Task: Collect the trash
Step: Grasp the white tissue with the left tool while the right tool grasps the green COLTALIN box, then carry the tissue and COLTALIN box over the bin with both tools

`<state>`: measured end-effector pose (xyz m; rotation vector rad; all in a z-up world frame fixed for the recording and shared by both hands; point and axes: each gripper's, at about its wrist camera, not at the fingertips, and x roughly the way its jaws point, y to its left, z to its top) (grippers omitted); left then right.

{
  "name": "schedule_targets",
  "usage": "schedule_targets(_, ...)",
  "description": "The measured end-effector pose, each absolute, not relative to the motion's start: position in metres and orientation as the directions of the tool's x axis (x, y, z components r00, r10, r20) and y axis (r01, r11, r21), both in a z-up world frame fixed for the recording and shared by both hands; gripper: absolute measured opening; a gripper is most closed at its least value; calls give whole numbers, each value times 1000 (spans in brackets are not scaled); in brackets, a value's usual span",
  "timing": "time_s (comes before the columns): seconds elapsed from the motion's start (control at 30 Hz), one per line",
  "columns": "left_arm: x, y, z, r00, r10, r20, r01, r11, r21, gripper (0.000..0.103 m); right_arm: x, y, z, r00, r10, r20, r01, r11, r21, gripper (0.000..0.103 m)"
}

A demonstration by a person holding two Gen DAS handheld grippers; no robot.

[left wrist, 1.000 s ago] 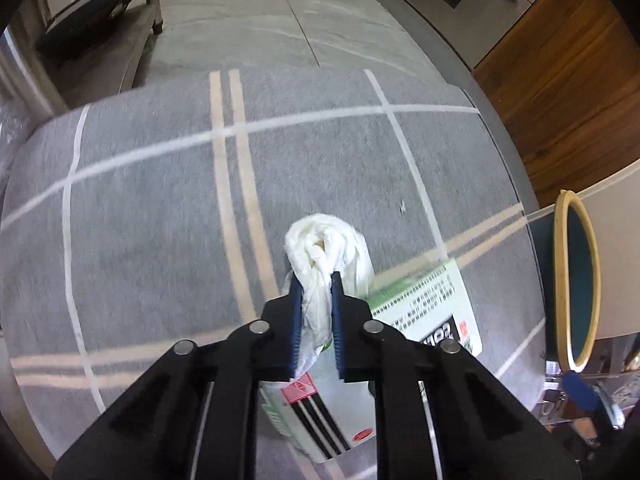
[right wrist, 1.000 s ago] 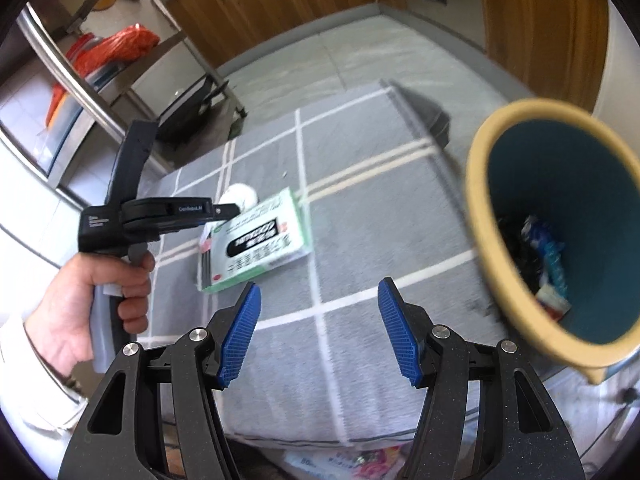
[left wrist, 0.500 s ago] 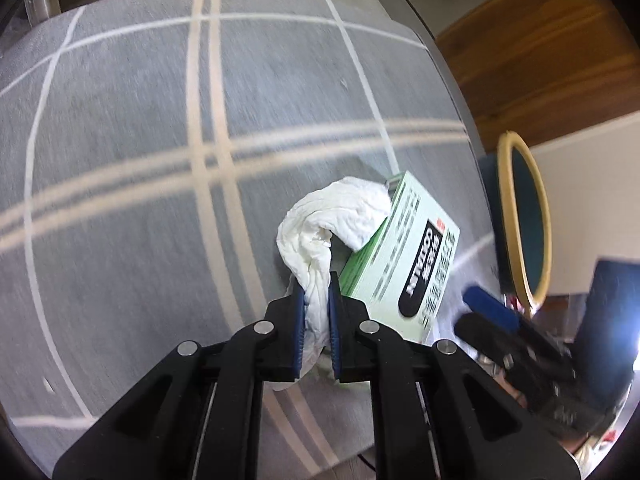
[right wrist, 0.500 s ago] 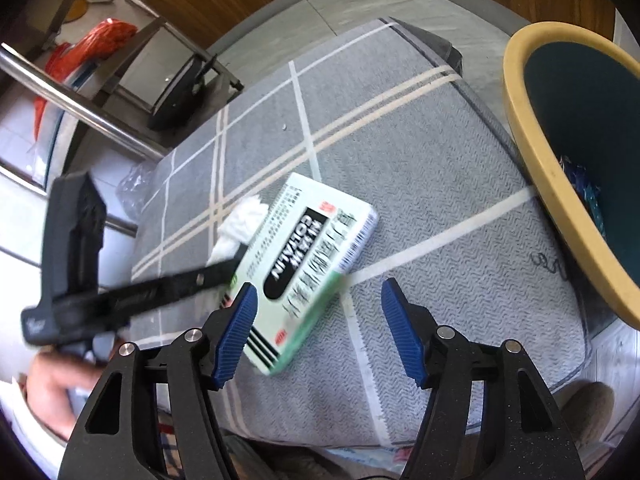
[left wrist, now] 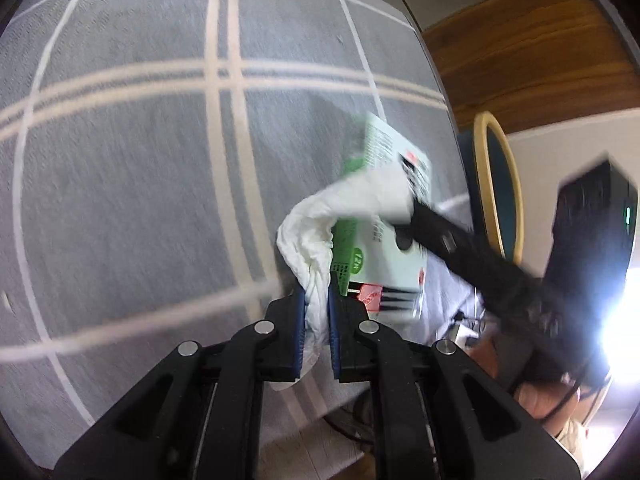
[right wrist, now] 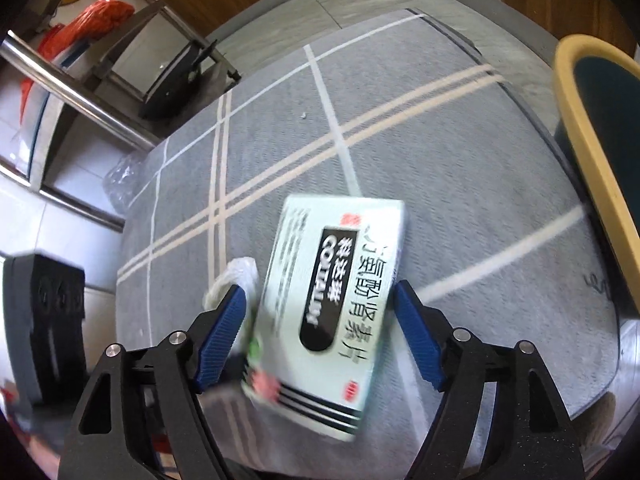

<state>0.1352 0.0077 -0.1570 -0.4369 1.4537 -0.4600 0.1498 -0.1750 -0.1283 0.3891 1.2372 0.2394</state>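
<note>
1. The left gripper (left wrist: 317,312) is clamped tight on a crumpled white tissue (left wrist: 316,224), its blue pads pinching the lower tail of the wad.
2. The right gripper (right wrist: 318,334) has just been spreading its jaws wider; they straddle a green-and-white medicine box (right wrist: 332,304) without visibly pressing on it.
3. That box lies tilted on the grey tabletop (right wrist: 460,152), its one edge touching the tissue, which bulges against its side.
4. The tabletop cover carries pale crossing stripes.
5. Off the tabletop's right edge stands a dark teal bin with a yellow rim (right wrist: 576,120), near the box but apart from it.
6. In the right wrist view, a metal rack (right wrist: 80,92) stands beyond the far left corner.
</note>
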Motion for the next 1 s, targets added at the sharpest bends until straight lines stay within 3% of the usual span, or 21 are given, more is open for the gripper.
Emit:
schedule_targets(0.33,138,66,-137,191,-356,-915,-92,921,-378,9,144,-118,-129,325,212,-922,-156,973,169,79)
schedule_targets(0.5,149,89,-127,255,-326,-910,-128,922,-366,9,136,-98,-136,352,119,-929,-246,969,30,84)
schedule_targets(0.7,156,95,-110,320,-336,-886,-145,907,-396,9,130,-110,-132,369,159,-916,-229,971,76,78)
schedule_targets(1.0,167,72,-83,375,-384,-844,-90,891,-445,9,121,-151,-88,439,228,-869,-175,970,166,77)
